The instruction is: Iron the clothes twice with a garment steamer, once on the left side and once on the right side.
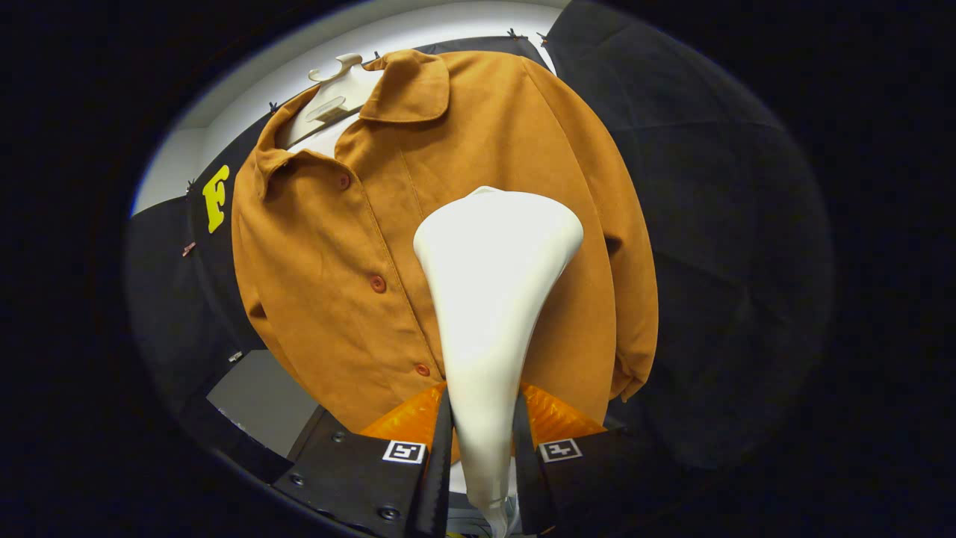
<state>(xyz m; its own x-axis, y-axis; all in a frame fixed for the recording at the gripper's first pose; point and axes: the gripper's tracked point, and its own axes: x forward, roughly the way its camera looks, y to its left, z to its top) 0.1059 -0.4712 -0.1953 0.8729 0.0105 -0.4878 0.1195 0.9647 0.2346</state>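
Note:
A tan-brown buttoned shirt (336,246) hangs on a white hanger (336,93) in front of the black cloth wall. My gripper (482,441) is shut on the narrow handle of a white garment steamer (493,284), both fingers pressing its sides. The steamer widens upward to a broad head that sits against or just in front of the shirt's right half, to the right of the button row, about mid-chest height. I cannot tell whether the head touches the cloth. The shirt's right sleeve (635,314) hangs down beyond the steamer head.
Black cloth (732,246) covers the booth wall behind and to the right of the shirt. A grey surface (258,400) lies below the shirt's left hem. A white wall strip (448,26) shows above the cloth.

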